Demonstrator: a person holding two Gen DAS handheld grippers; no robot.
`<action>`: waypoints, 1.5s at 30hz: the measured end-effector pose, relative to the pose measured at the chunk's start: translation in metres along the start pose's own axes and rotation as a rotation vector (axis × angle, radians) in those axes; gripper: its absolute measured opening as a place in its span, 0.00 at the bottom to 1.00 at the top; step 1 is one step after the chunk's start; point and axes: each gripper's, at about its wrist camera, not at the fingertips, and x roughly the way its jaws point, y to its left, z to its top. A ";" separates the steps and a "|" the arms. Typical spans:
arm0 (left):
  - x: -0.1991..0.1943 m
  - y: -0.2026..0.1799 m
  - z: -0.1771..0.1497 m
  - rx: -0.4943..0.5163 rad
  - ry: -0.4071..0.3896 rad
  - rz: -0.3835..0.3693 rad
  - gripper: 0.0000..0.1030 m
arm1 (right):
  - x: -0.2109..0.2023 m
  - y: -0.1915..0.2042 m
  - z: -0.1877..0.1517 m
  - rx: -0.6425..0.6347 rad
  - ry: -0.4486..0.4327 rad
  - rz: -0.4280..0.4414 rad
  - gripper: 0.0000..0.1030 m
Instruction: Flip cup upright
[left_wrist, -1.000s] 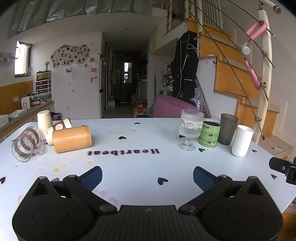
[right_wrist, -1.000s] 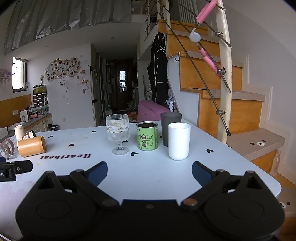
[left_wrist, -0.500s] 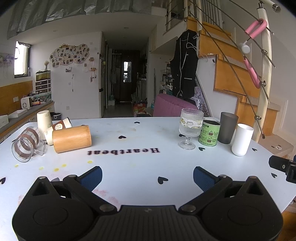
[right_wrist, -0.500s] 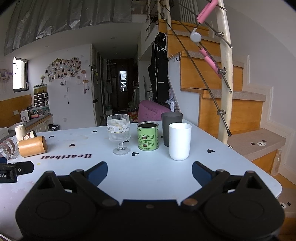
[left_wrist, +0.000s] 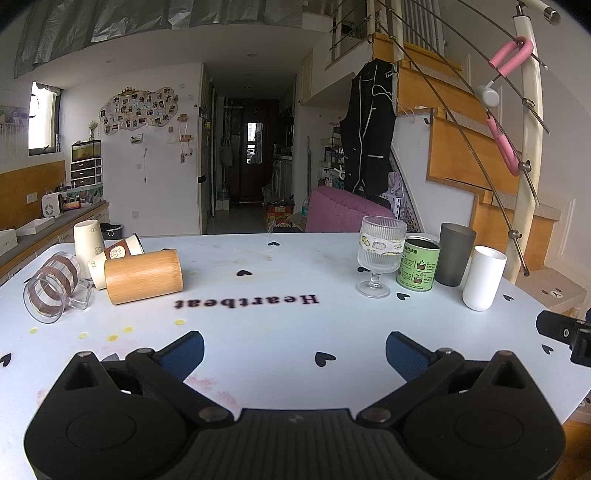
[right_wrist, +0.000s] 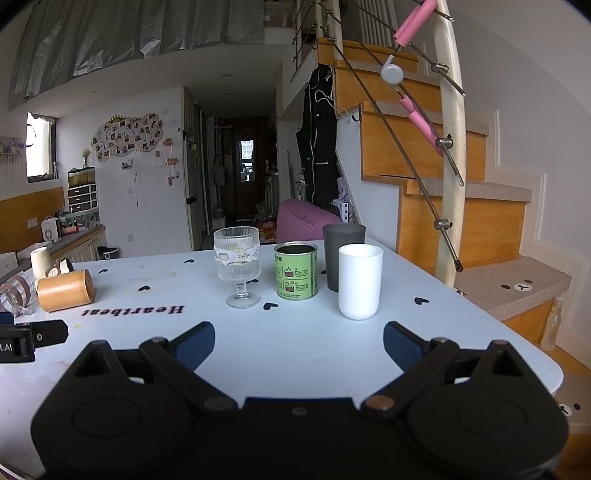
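A wooden cup (left_wrist: 143, 276) lies on its side at the table's left, also in the right wrist view (right_wrist: 65, 290). Beside it lie a clear glass mug with brown bands (left_wrist: 51, 291) and a tipped paper cup (left_wrist: 120, 252); a white paper cup (left_wrist: 88, 242) stands behind. My left gripper (left_wrist: 294, 352) is open and empty over the table's near edge, well short of the cups. My right gripper (right_wrist: 298, 341) is open and empty in front of the upright cups on the right.
A stemmed glass (right_wrist: 238, 266), green tin (right_wrist: 296, 270), grey cup (right_wrist: 341, 254) and white cup (right_wrist: 359, 281) stand upright on the white table (right_wrist: 295, 354). A stair railing (right_wrist: 450, 147) and steps rise at right. Each gripper's tip shows in the other's view.
The right wrist view has crept slightly; the cups sit a touch further right in it. Both grippers stay open. No object has moved.
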 end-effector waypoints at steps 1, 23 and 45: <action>0.000 0.000 0.001 0.001 0.000 0.000 1.00 | 0.000 0.000 0.000 0.000 -0.001 0.000 0.96; 0.000 0.000 0.000 0.000 0.001 -0.001 1.00 | 0.001 0.002 -0.001 0.001 0.002 0.002 0.96; 0.000 -0.001 -0.001 0.002 0.002 -0.002 1.00 | 0.002 0.004 -0.003 0.000 0.006 0.004 0.96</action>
